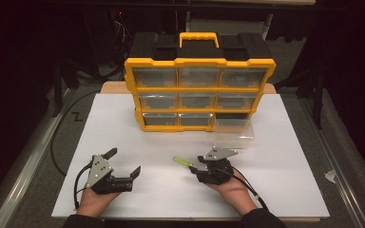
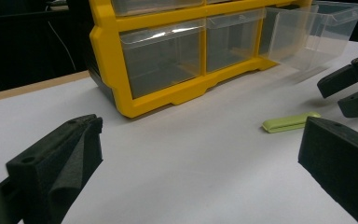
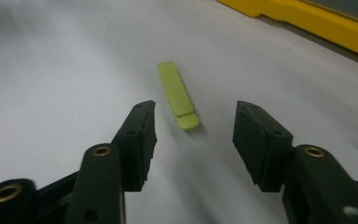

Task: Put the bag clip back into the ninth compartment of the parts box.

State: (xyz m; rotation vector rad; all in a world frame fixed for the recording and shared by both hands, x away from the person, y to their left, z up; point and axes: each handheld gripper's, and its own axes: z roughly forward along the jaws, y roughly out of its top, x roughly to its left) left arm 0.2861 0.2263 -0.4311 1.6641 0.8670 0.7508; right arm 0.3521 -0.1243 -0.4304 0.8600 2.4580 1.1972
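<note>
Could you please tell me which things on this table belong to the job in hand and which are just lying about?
In the job:
- flat lime-green plastic strip, just ahead of the right gripper, untouched
- clear plastic drawer, pulled out

Lying about:
- yellow-and-black drawer cabinet, other drawers shut
- left gripper, open, idle
- white tabletop

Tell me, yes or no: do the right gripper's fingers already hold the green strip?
No, the green strip lies flat on the white table, ahead of the right gripper and untouched.

White table (image 1: 123, 128), yellow organizer (image 1: 199, 90), green stick (image 1: 182, 162)
</note>
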